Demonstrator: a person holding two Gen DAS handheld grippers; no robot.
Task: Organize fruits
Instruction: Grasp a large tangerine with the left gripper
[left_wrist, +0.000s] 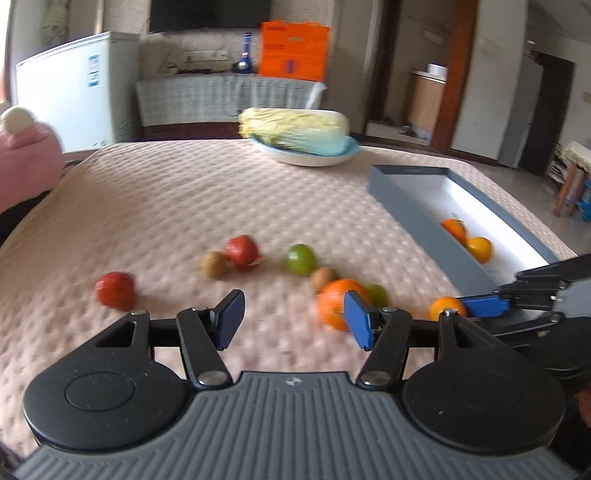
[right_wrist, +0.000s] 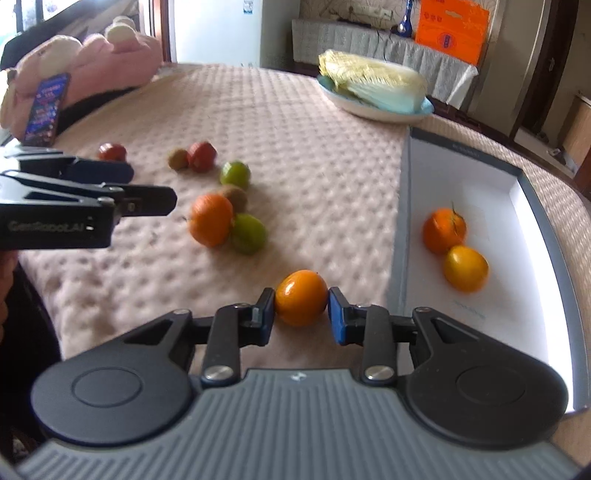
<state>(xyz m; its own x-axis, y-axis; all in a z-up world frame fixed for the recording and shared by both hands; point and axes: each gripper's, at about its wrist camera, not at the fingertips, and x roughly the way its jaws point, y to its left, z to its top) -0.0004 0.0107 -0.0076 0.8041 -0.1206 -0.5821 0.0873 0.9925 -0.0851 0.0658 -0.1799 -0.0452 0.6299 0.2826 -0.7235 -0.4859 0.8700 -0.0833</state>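
Observation:
My right gripper (right_wrist: 301, 300) is shut on a small orange fruit (right_wrist: 301, 295) lying on the pink quilted cloth (right_wrist: 314, 155) just left of the grey box (right_wrist: 400, 229). Inside the box lie two orange fruits (right_wrist: 443, 229) (right_wrist: 466, 267). My left gripper (left_wrist: 293, 306) stands open with nothing between its fingers, hovering before a large orange (left_wrist: 332, 301). Scattered ahead of it are two red fruits (left_wrist: 115, 290) (left_wrist: 242, 252), two brown kiwis (left_wrist: 214, 264) (left_wrist: 323, 278) and two green fruits (left_wrist: 301, 258) (left_wrist: 378, 293).
A plate (left_wrist: 306, 158) with a cabbage (left_wrist: 295, 127) stands at the far side of the table. A pink plush (right_wrist: 96, 55) and a phone (right_wrist: 44, 107) lie at the far left. The table's edge curves behind the box.

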